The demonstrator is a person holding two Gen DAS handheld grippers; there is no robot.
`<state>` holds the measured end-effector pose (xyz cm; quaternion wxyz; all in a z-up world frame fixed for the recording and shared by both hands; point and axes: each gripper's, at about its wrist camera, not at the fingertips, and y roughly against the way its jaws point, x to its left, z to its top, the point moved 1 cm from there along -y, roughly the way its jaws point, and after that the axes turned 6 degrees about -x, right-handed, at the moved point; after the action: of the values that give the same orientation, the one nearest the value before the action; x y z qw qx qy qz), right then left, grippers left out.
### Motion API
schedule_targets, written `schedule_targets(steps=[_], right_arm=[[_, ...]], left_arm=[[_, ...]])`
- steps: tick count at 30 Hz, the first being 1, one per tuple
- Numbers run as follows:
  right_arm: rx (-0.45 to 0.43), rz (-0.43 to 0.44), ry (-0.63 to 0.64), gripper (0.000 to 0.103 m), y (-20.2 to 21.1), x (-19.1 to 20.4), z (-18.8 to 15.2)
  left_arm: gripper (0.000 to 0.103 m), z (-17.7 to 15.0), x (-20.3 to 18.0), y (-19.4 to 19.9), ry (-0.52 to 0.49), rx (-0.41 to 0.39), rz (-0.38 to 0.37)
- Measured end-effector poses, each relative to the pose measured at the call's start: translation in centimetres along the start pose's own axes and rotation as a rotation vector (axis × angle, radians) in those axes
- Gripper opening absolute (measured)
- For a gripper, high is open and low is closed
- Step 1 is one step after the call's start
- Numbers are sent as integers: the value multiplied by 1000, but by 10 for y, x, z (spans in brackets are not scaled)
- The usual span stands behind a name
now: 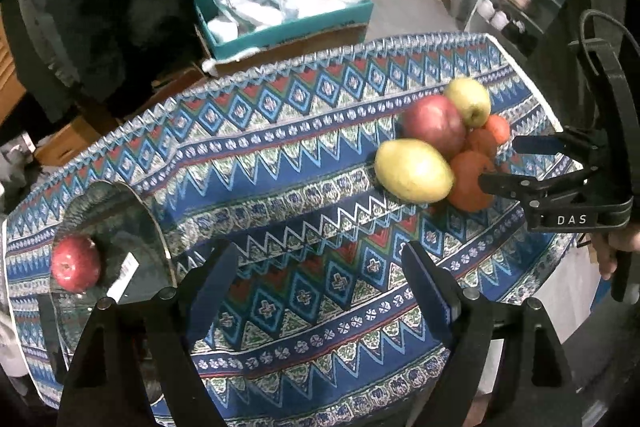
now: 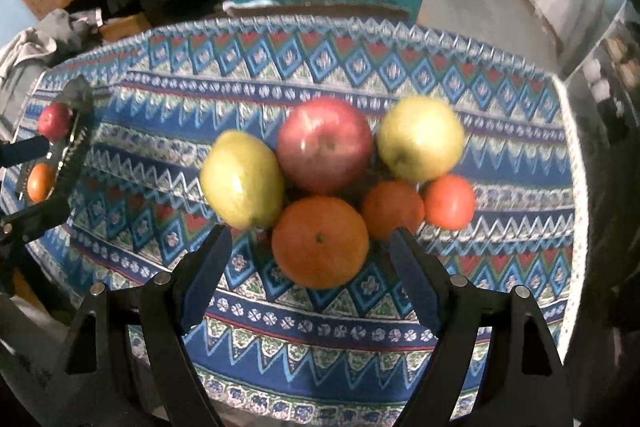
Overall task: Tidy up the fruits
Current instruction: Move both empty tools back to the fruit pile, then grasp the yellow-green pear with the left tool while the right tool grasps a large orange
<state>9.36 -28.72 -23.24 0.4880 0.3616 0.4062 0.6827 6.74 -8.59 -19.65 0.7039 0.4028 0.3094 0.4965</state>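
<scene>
So the right claw [image 2: 310, 263] is spread wide, hovering right at the big orange [image 2: 320, 242], front of the fruit pile on the table [image 2: 500, 267]. Left claw [image 1: 320, 279] is also apart, empty, beside the glass plate [image 1: 120, 211] holding a red apple [image 1: 75, 263].

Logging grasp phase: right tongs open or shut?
Open. In the right wrist view the right tongs stand spread wide, with the nearest orange between the fingertips and clear cloth showing on either side; nothing is gripped.
</scene>
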Motion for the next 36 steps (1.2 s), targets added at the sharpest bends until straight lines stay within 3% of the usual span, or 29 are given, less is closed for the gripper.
schedule_targets(steps=[10, 15, 16, 17, 28, 36], right_arm=[[76, -15, 19, 81, -38, -7, -8], [71, -53, 77, 81, -43, 3, -10], [76, -67, 92, 79, -42, 4, -11], [85, -54, 92, 70, -42, 5, -12], [54, -58, 123, 72, -56, 19, -16], [34, -22, 45, 69, -30, 7, -24]], left_arm=[[85, -3, -2, -34, 6, 65, -15], [85, 1, -3, -41, 11, 74, -27], [85, 1, -3, -43, 13, 76, -30], [85, 2, -4, -44, 15, 79, -32], [85, 12, -8, -56, 43, 92, -62], [85, 23, -16, -66, 78, 101, -96]])
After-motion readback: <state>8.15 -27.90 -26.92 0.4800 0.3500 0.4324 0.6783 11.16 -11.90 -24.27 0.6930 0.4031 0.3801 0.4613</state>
